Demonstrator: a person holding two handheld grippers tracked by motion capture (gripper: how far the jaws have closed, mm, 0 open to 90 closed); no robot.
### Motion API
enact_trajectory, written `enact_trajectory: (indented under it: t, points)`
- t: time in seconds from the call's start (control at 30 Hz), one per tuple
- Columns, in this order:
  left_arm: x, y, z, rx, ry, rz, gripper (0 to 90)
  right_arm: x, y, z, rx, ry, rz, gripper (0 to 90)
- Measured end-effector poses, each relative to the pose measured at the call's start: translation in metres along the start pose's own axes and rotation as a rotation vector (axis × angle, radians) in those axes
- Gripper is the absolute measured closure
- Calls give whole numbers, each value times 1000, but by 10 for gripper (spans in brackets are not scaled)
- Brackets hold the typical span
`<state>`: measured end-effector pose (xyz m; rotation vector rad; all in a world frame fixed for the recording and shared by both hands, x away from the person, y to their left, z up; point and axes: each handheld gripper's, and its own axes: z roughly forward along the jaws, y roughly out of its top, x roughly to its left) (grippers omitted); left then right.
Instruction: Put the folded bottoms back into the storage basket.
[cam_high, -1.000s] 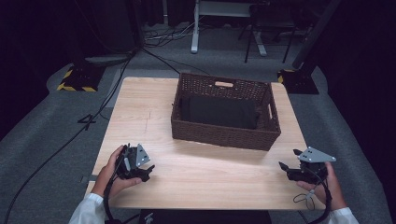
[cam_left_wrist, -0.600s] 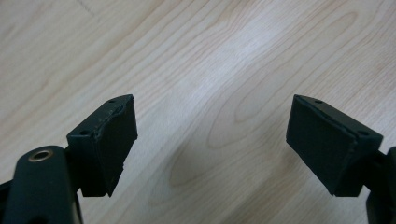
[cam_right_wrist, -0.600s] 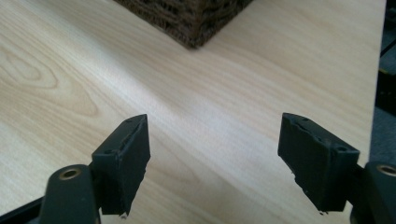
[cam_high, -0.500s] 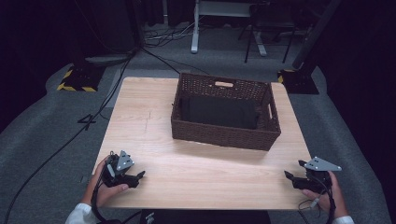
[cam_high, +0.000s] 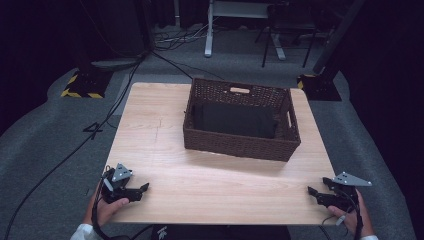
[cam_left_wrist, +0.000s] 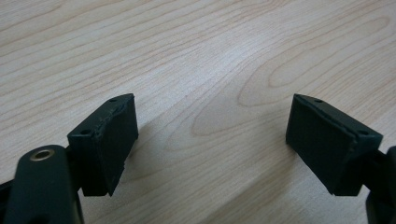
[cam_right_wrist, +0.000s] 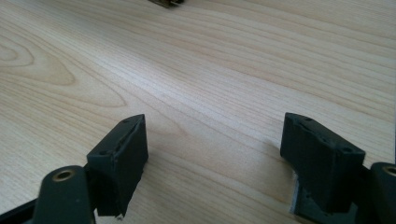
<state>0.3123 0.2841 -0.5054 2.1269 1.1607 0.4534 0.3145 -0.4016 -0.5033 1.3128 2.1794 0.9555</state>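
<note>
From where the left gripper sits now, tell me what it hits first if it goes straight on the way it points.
Likely nothing but bare table: the left gripper points right across the near edge, in front of the basket. Far along that line is the right gripper, though depth is unclear.

High view: fixed above the near edge, facing forward and down; whole tabletop (cam_high: 165, 125) far below, basket (cam_high: 240, 145) toward 12 o'clock. Left gripper view, right gripper view: very close, low, looking along the wood. All share the tabletop's near strip.
</note>
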Motion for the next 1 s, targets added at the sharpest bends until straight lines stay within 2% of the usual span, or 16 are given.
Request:
enact_trajectory:
  t: [0.17,0.27,1.0]
  points:
    - [0,0,0,0,2,0,172,0,0,0,-1,1,-3,232]
    - [-1,0,0,-1,7,-16,172,0,0,0,-2,-1,0,232]
    - [0,0,1,1,6,-15,166,0,0,0,-2,-3,8,234]
